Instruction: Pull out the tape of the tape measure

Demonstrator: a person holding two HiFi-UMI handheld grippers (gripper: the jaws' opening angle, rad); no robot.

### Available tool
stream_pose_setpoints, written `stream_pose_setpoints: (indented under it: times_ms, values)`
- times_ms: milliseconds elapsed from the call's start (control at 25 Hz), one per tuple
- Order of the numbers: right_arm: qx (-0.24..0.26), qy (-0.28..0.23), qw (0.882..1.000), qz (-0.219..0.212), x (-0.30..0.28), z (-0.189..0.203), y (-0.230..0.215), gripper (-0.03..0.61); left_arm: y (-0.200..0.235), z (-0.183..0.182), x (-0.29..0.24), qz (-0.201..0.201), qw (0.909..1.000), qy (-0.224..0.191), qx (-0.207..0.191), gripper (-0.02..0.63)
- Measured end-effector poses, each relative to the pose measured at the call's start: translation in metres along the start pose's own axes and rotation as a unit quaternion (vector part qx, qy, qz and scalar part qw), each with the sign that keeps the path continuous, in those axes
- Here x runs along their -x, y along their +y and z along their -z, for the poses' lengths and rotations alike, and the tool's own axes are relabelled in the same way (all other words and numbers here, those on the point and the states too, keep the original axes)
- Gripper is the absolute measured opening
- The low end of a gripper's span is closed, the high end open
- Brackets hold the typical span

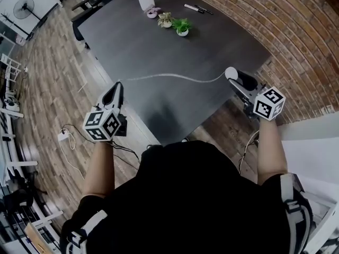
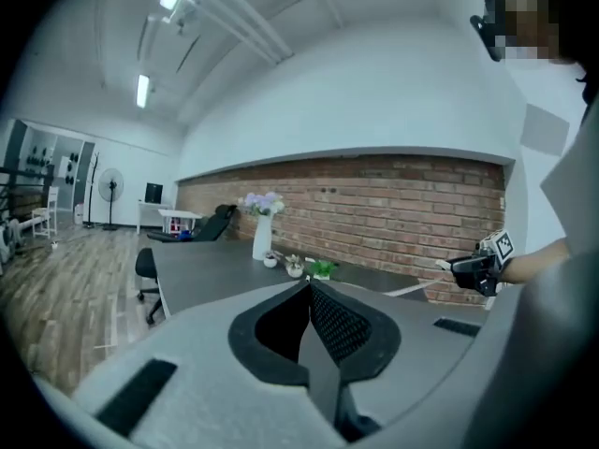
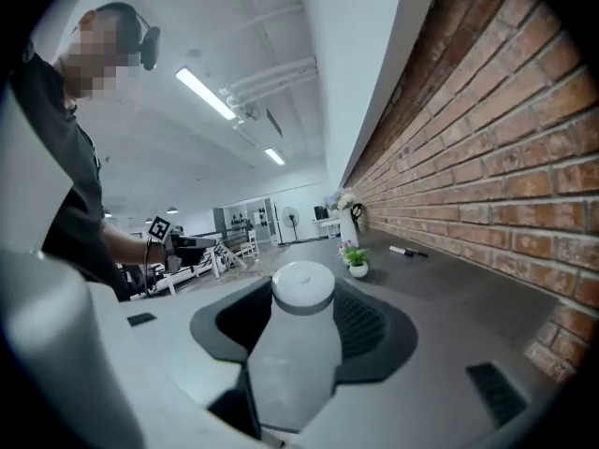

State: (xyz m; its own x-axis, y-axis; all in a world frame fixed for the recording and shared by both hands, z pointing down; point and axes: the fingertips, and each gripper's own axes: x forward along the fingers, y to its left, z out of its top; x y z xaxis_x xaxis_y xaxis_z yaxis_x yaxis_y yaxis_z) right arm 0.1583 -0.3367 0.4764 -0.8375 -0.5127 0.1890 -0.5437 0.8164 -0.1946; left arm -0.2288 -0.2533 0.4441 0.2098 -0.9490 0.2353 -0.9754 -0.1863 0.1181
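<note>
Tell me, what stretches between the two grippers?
A thin white tape runs over the table from the shut left gripper to the tape measure in the right gripper; the head view shows it.

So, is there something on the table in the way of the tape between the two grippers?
Nothing visible. The tape runs over the table from the left gripper to the case in the right gripper. The small plants stand farther back, apart from it.
</note>
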Motion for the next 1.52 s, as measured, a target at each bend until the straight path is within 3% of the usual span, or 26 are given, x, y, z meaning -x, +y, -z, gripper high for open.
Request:
stream_pose_setpoints:
  times_ms: [200,280,360,480,520,560,600,720,800,840,880,960,1240,1520]
  values:
    - [-0.021,0.099,0.995,0.008,-0.032,0.062,0.0,0.204,-0.023,0.074,-0.022,0.011,0.994,0.108,-0.017,0.009]
    - [-0.02,0.146,0.989,0.016,-0.041,0.087,-0.002,0.204,-0.024,0.092,-0.024,0.01,0.9911,0.132,-0.017,0.009]
    - [-0.009,0.162,0.986,0.036,-0.05,0.094,-0.007,0.204,-0.02,0.091,-0.025,-0.003,0.9923,0.123,-0.019,0.009]
    - [0.001,0.117,0.988,0.103,-0.058,0.075,-0.026,0.207,-0.008,0.069,-0.032,-0.032,0.996,0.078,-0.029,0.011]
    - [-0.005,0.114,0.986,0.121,-0.061,0.075,-0.032,0.22,-0.007,0.069,-0.036,-0.03,0.996,0.079,-0.029,0.06]
    - [-0.012,0.125,0.983,0.131,-0.063,0.081,-0.036,0.283,-0.007,0.074,-0.039,-0.023,0.9955,0.089,-0.025,0.159]
    - [-0.019,0.144,0.98,0.136,-0.065,0.092,-0.037,0.317,-0.007,0.085,-0.04,-0.018,0.9942,0.105,-0.015,0.211]
    - [-0.042,0.192,0.97,0.145,-0.057,0.128,-0.036,0.33,0.001,0.123,-0.029,-0.03,0.9888,0.145,0.017,0.236]
    - [-0.056,0.191,0.968,0.155,-0.047,0.138,-0.037,0.327,0.01,0.14,-0.018,-0.048,0.986,0.158,0.024,0.238]
    - [-0.06,0.182,0.968,0.164,-0.041,0.139,-0.039,0.32,0.015,0.145,-0.012,-0.058,0.9847,0.162,0.027,0.236]
    - [-0.063,0.17,0.968,0.175,-0.034,0.137,-0.042,0.255,0.02,0.148,-0.007,-0.071,0.9832,0.165,0.032,0.195]
    - [-0.075,0.14,0.969,0.191,-0.023,0.13,-0.046,-0.002,0.026,0.151,0.0,-0.09,0.9801,0.171,0.048,0.009]
    - [-0.09,0.097,0.968,0.215,-0.014,0.11,-0.052,-0.005,0.02,0.132,-0.006,-0.09,0.9843,0.146,0.041,0.008]
    - [-0.065,0.064,0.978,0.186,-0.017,0.084,-0.035,-0.006,0.028,0.102,-0.008,-0.09,0.989,0.112,0.037,0.008]
